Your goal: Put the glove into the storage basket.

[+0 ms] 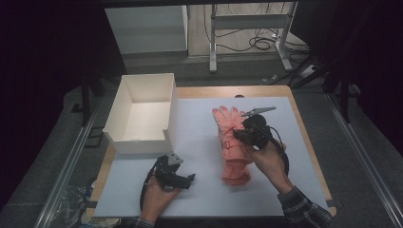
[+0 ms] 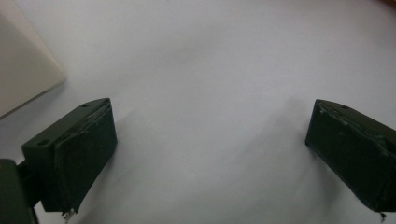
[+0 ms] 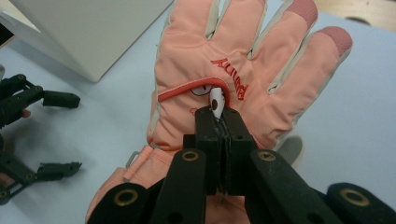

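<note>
Right tongs point(image 3: 223, 122) are pressed together on the white zip pull point(image 3: 217, 99) of the pink glove point(image 3: 243, 74) lying mid-bench; left tongs point(image 2: 208, 154) rest spread, empty. Next I'd judge: draw that zip along steadily

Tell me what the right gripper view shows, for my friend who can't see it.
The right claw is shut on a small white zipper pull on the back of a peach-pink winter glove lying flat on the pale table. A white box stands at the upper left, and the open left claw waits at the left edge.
</note>
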A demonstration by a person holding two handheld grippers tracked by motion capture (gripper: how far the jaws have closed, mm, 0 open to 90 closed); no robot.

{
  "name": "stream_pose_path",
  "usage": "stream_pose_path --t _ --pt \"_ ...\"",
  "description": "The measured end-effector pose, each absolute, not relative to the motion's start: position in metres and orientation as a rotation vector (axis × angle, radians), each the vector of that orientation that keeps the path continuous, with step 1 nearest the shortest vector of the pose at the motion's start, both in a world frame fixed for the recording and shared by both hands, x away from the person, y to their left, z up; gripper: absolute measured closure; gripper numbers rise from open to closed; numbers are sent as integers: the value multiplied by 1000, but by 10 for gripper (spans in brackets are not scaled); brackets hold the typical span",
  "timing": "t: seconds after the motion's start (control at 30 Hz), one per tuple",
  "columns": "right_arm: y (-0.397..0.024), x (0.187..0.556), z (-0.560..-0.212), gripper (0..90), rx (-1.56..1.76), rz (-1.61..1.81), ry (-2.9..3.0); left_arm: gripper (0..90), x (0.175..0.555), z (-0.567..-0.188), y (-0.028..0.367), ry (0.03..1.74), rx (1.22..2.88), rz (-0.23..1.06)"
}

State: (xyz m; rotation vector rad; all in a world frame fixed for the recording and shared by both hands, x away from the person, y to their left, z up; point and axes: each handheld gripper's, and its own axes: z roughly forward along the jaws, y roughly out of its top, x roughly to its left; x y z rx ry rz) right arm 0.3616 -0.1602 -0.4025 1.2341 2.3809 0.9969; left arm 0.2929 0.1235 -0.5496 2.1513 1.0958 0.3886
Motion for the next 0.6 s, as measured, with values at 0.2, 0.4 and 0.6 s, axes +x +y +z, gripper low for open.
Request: stream_pose_path --t 0.2,0.4,0.6 --pt "-168 350 -420 870 1291 993 2369 18 293 -550 123 1096 2150 390" --pt "-169 349 -444 857 1326 969 2350 18 293 -550 123 1097 2147 389" --pt "-169 348 -451 757 1303 962 2333 18 293 -550 123 1095 2152 390"
